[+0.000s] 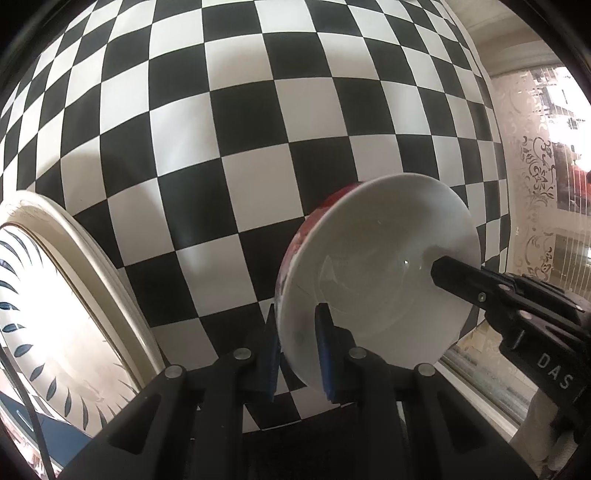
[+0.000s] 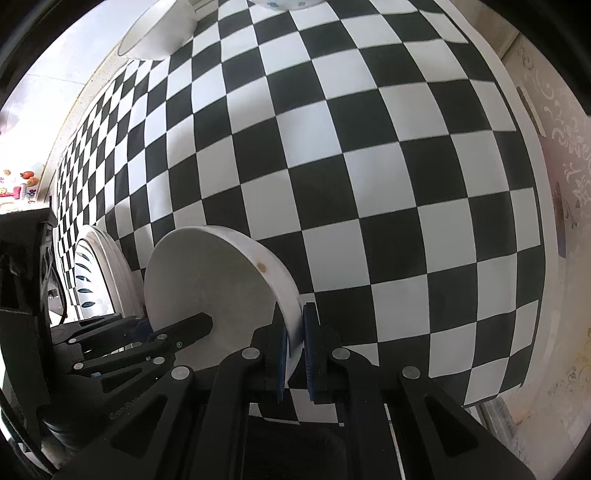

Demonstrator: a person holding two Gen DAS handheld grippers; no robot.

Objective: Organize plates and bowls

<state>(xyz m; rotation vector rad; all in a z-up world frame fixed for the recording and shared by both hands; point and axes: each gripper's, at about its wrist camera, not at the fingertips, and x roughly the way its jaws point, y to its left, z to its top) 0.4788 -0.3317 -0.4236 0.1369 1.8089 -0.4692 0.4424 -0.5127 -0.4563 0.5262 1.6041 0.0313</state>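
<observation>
Both grippers point steeply down over the checkered tablecloth, each nearly closed on the rim of one white bowl held between them. Left gripper: its blue pads pinch the near rim, one pad inside the bowl, the other outside against the red-patterned outer wall. Right gripper: its pads clamp the opposite rim in the same fashion; from the left wrist view one black finger of it reaches in over the bowl's right edge. Bowl is tilted, its opening turned toward the left camera, and appears raised off the cloth, though contact underneath cannot be confirmed. A large plate with dark leaf marks lies on the cloth to the bowl's left, apart from it. Another white bowl sits at the far table edge.
</observation>
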